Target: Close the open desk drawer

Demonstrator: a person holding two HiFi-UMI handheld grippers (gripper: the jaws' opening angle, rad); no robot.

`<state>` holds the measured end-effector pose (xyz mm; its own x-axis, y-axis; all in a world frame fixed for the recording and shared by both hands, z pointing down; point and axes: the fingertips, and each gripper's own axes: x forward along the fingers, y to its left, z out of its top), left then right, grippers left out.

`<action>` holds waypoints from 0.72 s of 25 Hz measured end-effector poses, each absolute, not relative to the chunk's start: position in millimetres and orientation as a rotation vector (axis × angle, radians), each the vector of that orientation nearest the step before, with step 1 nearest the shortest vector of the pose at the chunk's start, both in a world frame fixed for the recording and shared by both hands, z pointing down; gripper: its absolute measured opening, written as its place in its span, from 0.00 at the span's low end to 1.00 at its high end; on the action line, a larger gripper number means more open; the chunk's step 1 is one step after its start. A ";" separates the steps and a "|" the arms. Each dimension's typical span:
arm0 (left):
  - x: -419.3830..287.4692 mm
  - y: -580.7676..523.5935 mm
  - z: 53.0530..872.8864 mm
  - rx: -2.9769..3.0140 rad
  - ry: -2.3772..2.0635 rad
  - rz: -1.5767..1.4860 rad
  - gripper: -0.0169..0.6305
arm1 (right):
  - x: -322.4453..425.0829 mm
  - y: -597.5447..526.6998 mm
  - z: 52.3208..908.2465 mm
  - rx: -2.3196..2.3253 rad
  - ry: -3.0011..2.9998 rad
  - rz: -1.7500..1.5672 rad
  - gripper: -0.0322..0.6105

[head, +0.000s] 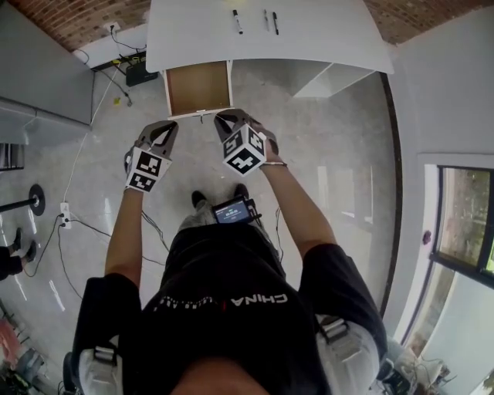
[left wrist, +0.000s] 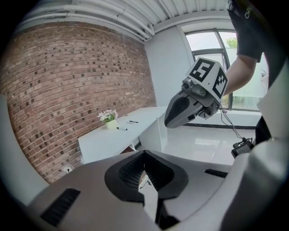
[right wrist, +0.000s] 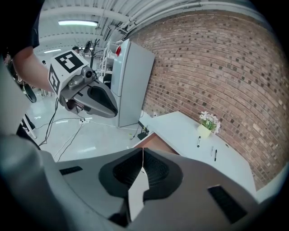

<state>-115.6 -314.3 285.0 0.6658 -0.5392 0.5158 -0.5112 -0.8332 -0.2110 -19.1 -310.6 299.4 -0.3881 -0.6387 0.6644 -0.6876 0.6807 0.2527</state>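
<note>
Nearest the person, a small lit-screen device [head: 234, 210] hangs at the waist, well short of the drawer. Ahead of it both arms reach out. The left tongs [head: 171, 125] have their tips pressed together on nothing, and the right tongs [head: 221, 116] are likewise pinched shut and empty. Both point down toward the drawer [head: 199, 87]: the left tips hover just short of its white front panel [head: 182, 115], while the right tips sit right at that panel's right end, contact not clear. The drawer stands pulled well out from under the white desk [head: 309, 38], at the desk's left end, with its brown floor bare. Judged from this, it is a stiff board box, empty and so probably light, that should slide on its runners under a modest push. The best place to bear on is the flat front panel, with one pair of closed tips on each side of its middle, so the box runs straight rather than skewing and jamming. The smooth white face may let the tips skid, so a square, steady press suits it. Beyond the drawer, three pens [head: 238, 21] lie on the desk top, and a brick wall [head: 69, 19] stands behind it.
</note>
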 end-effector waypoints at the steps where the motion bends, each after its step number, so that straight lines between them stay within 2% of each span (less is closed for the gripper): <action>1: -116.9 -316.6 292.7 -2.822 0.888 -0.909 0.05 | -19.6 -310.7 306.9 1.014 -2.120 0.093 0.08; 7: -100.7 -339.7 354.6 -2.825 0.891 -0.919 0.05 | -4.7 -327.6 372.2 1.005 -2.142 0.142 0.08; 18: -84.8 -382.0 573.1 -2.779 0.868 -0.913 0.05 | 4.7 -372.9 578.2 0.972 -2.153 -0.002 0.08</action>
<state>-84.8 -382.0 573.1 0.6599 -0.5439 0.5184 -0.4901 -0.8345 -0.2517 4.7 -372.9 578.2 -0.4212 -0.6423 0.6403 -0.6413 0.7102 0.2904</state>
